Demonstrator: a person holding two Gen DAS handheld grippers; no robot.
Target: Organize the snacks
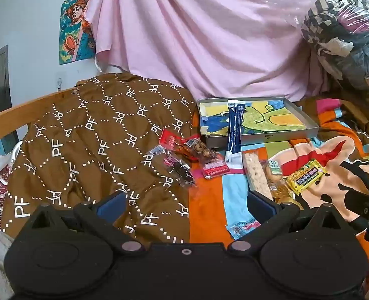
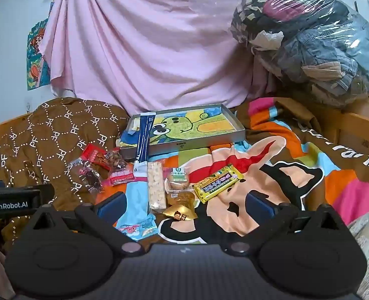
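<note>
Snack packets lie scattered on a colourful cartoon blanket (image 2: pixel 297 175). A grey shallow tray (image 2: pixel 234 122) with a frog picture sits behind them. A long dark blue stick pack (image 2: pixel 144 137) leans over the tray's front rim. In front lie red-wrapped snacks (image 1: pixel 170 141), a pale rice bar (image 2: pixel 156 187), a biscuit packet (image 2: pixel 179 177), a yellow bar (image 2: pixel 217 183), a gold wrapper (image 2: pixel 180 213) and a light blue packet (image 2: pixel 137 228). My left gripper (image 1: pixel 185 203) is open above the blanket, empty. My right gripper (image 2: pixel 185 206) is open too, low over the snacks.
A brown quilt (image 1: pixel 97 135) with white letters is bunched at the left against a wooden bed rail (image 1: pixel 22 107). A pink sheet (image 2: pixel 147 45) hangs behind. A plastic-wrapped bundle of clothes (image 2: pixel 309 37) is piled at the back right.
</note>
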